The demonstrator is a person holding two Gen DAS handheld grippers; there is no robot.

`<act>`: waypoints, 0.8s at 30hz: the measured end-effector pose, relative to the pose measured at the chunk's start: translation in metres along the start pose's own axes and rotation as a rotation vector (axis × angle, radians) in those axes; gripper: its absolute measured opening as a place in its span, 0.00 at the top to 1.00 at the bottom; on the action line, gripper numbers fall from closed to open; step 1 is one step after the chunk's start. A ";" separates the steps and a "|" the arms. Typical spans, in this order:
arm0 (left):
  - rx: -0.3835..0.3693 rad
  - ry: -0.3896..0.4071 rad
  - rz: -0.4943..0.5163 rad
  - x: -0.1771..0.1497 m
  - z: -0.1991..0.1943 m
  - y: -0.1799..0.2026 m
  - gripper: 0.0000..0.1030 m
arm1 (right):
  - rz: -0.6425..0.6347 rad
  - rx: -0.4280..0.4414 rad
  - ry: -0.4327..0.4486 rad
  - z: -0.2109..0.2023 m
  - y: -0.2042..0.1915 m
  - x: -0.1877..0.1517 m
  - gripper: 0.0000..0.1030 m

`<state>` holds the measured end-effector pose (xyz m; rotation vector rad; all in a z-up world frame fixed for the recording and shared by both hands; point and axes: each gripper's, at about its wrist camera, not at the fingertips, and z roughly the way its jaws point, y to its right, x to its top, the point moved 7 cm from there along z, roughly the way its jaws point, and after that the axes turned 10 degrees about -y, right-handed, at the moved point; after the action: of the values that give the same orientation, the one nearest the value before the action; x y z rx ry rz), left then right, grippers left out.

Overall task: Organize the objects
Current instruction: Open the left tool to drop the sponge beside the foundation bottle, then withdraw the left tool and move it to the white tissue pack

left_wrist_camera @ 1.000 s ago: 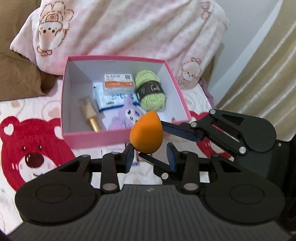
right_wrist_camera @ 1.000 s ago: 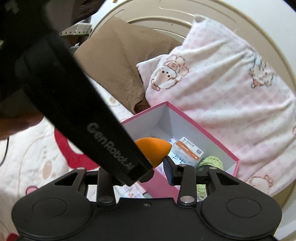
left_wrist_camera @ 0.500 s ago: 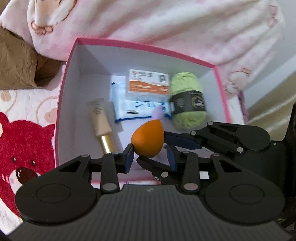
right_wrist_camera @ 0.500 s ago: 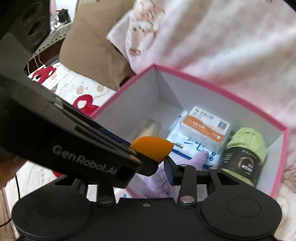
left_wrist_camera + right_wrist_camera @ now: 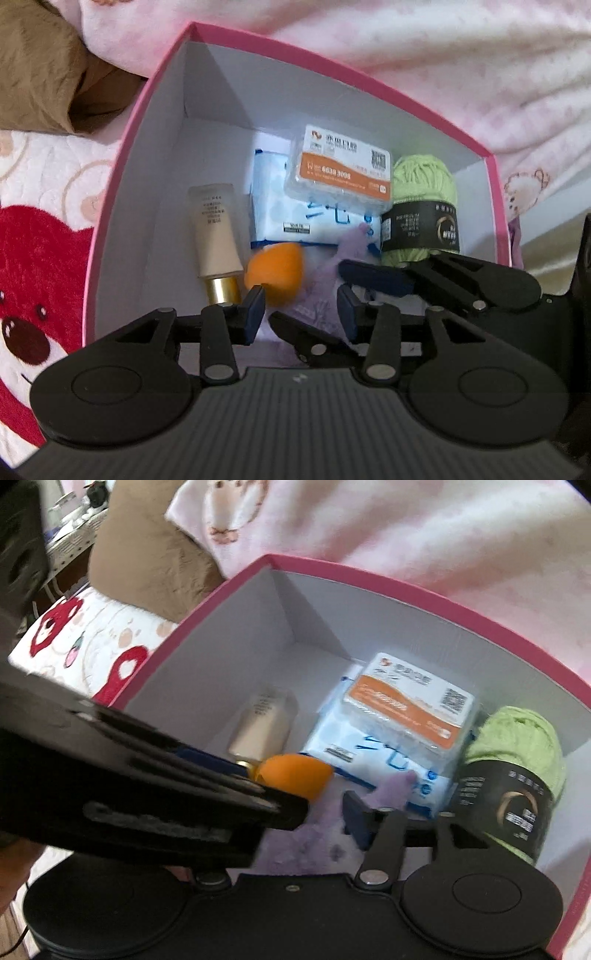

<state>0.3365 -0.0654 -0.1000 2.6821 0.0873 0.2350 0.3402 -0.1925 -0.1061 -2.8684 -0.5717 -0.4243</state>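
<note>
An orange makeup sponge [image 5: 275,273] lies loose in the pink box [image 5: 332,64], blurred, just past my left gripper [image 5: 301,308], which is open over the box. The sponge also shows in the right wrist view [image 5: 295,775]. My right gripper [image 5: 321,808] is open beside it; its left finger is hidden behind the left gripper's body. The right gripper's fingers [image 5: 373,275] show in the left wrist view. The box [image 5: 369,576] holds a cream tube [image 5: 216,236], a blue wipes pack [image 5: 295,221], an orange-label packet [image 5: 340,173], green yarn [image 5: 424,206] and a purple plush [image 5: 351,247].
The box sits on a bed cover with red bear prints [image 5: 33,258]. A pink patterned quilt [image 5: 443,55] lies behind the box and a brown pillow [image 5: 40,66] at the back left. A curtain [image 5: 554,243] is at the right.
Both grippers moved forward and down over the box. The left gripper opened and let go of the orange sponge, which dropped into the box beside the cream tube.
</note>
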 end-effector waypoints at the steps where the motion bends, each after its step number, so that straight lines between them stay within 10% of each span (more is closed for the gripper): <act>1: 0.007 0.013 0.003 0.000 -0.002 0.000 0.51 | 0.012 -0.002 0.014 -0.004 0.002 -0.001 0.36; 12: 0.148 0.121 0.158 -0.034 -0.069 0.011 0.24 | 0.026 0.024 0.161 -0.081 -0.013 -0.047 0.36; 24: 0.136 0.172 0.265 -0.111 -0.154 0.025 0.13 | -0.062 0.000 0.264 -0.176 -0.072 -0.105 0.22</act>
<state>0.2005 -0.0333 0.0303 2.7988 -0.2079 0.5612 0.1762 -0.2046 0.0357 -2.7365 -0.6113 -0.7965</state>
